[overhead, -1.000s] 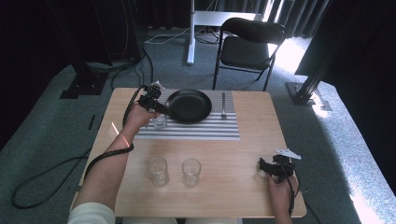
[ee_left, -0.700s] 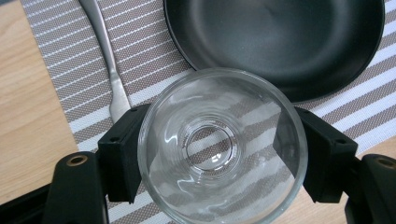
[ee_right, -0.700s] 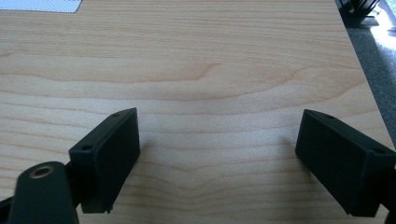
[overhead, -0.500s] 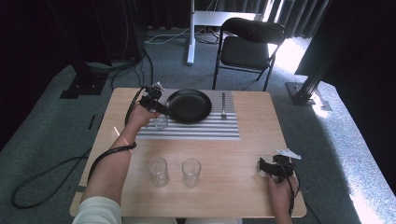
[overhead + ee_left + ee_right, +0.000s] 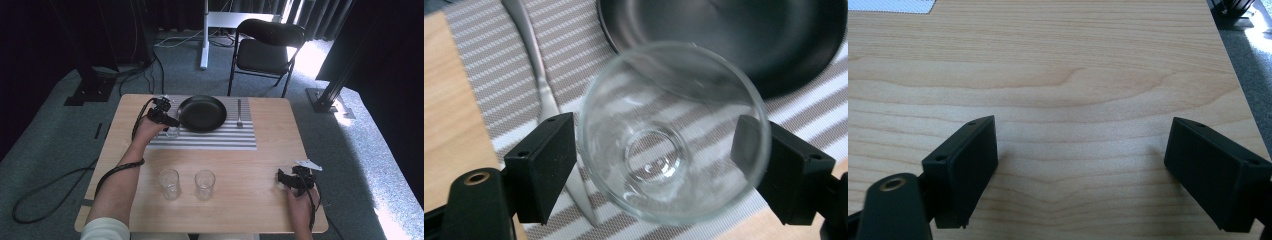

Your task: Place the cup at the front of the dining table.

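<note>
Glass (image 5: 672, 131) on mat (image 5: 210, 139), between utensil (image 5: 541, 90) and pan (image 5: 202, 112).

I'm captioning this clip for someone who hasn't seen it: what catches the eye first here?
The clear glass between the left tool's jaws, seen from above over the striped placemat, stands out first. Just beyond it lies a black plate, with a piece of silver cutlery beside the glass. Nearer the person, two more empty glasses stand together on the wooden table, and the right tool rests open.
</note>
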{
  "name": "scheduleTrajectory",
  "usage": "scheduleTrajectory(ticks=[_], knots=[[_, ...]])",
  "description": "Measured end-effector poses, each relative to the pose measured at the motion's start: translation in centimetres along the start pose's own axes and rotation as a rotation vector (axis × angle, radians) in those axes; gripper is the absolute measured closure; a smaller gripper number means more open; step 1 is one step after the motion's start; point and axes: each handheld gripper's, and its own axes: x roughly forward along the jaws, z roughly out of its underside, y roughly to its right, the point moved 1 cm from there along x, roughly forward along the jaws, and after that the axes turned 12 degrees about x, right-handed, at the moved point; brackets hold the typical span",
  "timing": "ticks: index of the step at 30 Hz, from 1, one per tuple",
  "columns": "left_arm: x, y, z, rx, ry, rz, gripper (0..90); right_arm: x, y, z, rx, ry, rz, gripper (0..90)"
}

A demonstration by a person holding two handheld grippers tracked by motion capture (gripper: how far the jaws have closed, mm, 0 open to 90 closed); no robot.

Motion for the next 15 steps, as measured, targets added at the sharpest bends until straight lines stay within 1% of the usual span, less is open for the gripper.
scheduleTrajectory(ticks=[1, 5, 9, 11, 12, 13, 14, 15], knots=[[-0.1, 0.1, 0.1, -0.005, -0.003, -0.004, 17.9, 0.0, 0.0, 0.0, 0.001, 0.0, 0.0, 13.2], [-0.5, 0.3, 0.5, -0.018, 0.0, 0.002, 17.9, 0.0, 0.0, 0.0, 0.0, 0.0, 0.0, 13.2], [-0.8, 0.7, 0.8, -0.021, -0.005, -0.004, 17.9, 0.0, 0.0, 0.0, 0.0, 0.0, 0.0, 13.2], [-1.0, 0.8, 1.0, -0.016, 0.006, -0.017, 17.9, 0.0, 0.0, 0.0, 0.0, 0.0, 0.0, 13.2], [-1.1, 0.8, 1.1, -0.027, 0.013, -0.02, 17.9, 0.0, 0.0, 0.0, 0.0, 0.0, 0.0, 13.2], [-1.2, 0.8, 1.3, -0.043, 0.025, -0.014, 17.9, 0.0, 0.0, 0.0, 0.0, 0.0, 0.0, 13.2], [-1.3, 0.8, 1.4, -0.046, 0.03, -0.009, 17.9, 0.0, 0.0, 0.0, 0.0, 0.0, 0.0, 13.2], [-1.3, 0.9, 1.6, -0.042, 0.023, -0.012, 17.9, 0.0, 0.0, 0.0, 0.0, 0.0, 0.0, 13.2]])
